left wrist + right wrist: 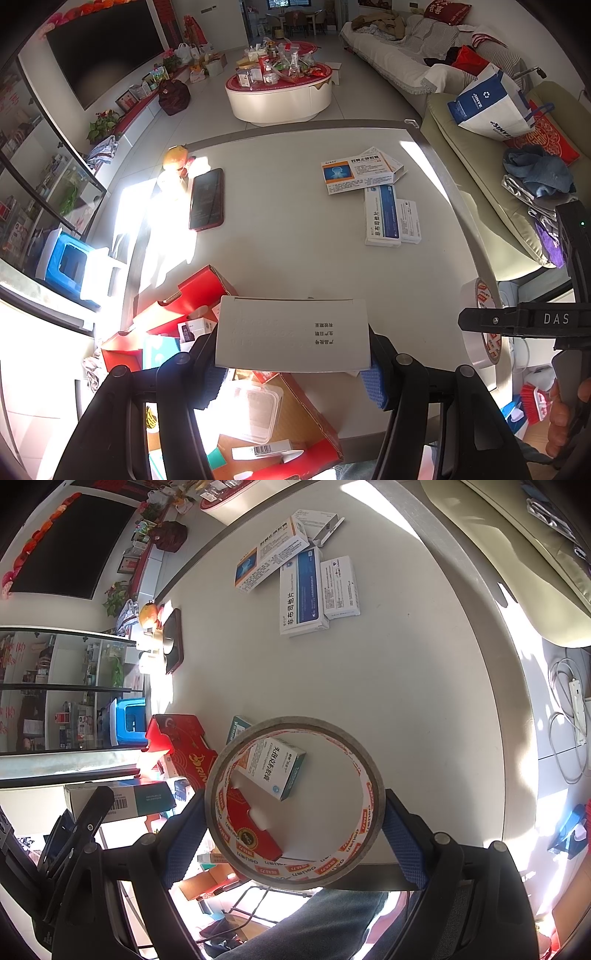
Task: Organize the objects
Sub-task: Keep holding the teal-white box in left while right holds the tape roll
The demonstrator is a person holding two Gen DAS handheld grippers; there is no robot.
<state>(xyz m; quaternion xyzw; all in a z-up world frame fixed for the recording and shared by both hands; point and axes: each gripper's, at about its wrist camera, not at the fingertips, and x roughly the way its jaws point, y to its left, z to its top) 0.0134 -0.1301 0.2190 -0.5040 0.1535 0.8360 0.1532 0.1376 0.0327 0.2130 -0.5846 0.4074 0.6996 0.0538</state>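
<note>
Partly hidden: the red box [207, 302] is sitting behind the left gripper [295, 369] and in sun glare. Left jaws are closing on a white box [291, 334], held above the table [295, 240] edge. Right gripper [295, 834] is clamping a tape roll [295, 871]; only its view is showing a small medicine box [275, 771] through the ring. 3 medicine boxes [373, 192] are lying further out.

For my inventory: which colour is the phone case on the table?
Red, around the dark phone; left wrist view shows it best.
</note>
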